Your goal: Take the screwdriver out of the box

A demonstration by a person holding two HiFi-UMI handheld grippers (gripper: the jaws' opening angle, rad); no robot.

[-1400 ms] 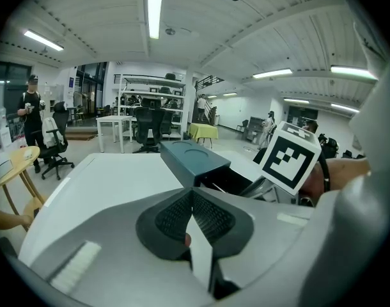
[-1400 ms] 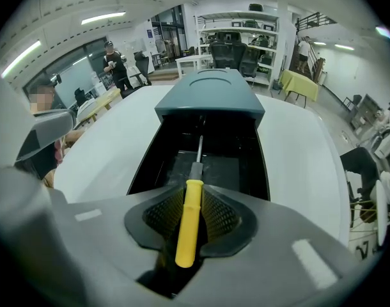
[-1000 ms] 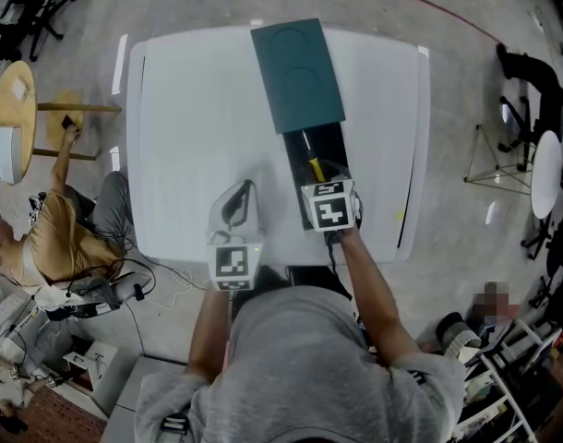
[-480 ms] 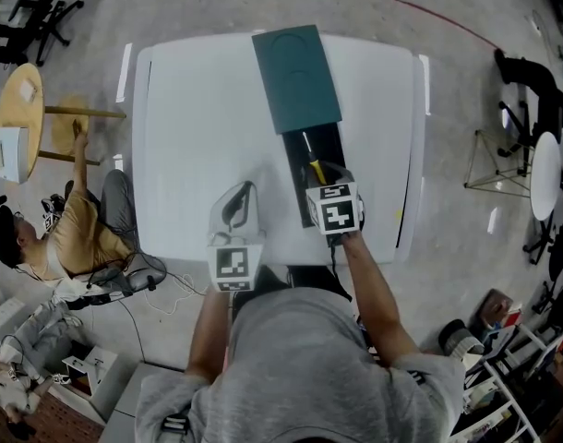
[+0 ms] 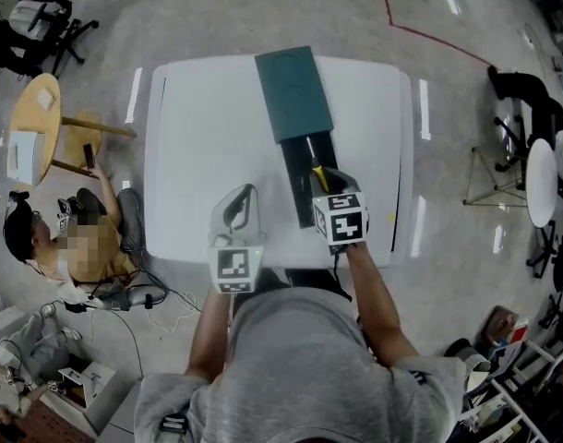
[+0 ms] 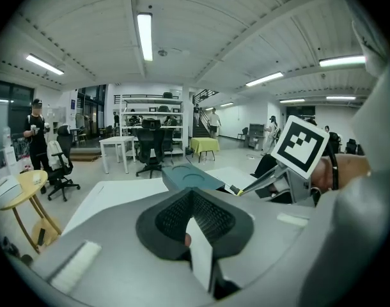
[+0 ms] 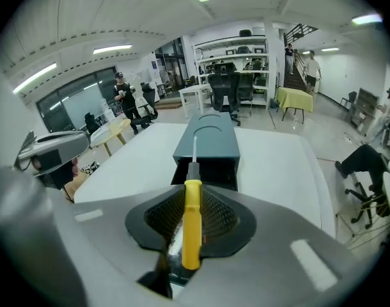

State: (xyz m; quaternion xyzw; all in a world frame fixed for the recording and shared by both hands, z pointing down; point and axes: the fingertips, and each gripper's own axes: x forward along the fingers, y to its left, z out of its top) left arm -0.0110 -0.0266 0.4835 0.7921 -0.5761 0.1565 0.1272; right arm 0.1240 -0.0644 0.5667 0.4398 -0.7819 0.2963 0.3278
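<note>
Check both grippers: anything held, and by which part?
The right gripper holds the screwdriver by its yellow handle, with the shaft pointing toward the box. The left gripper is shut with nothing in it.

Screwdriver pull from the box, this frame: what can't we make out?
- Inside of the box: head view, dark and partly covered by the right gripper; other contents unreadable.
- Screwdriver tip: right gripper view, too small to tell its type.
- Whether that tip is clear of the box: head view looks steeply down, so height is unreadable.
- Middle of the table near edge: head view, covered by the person.
</note>
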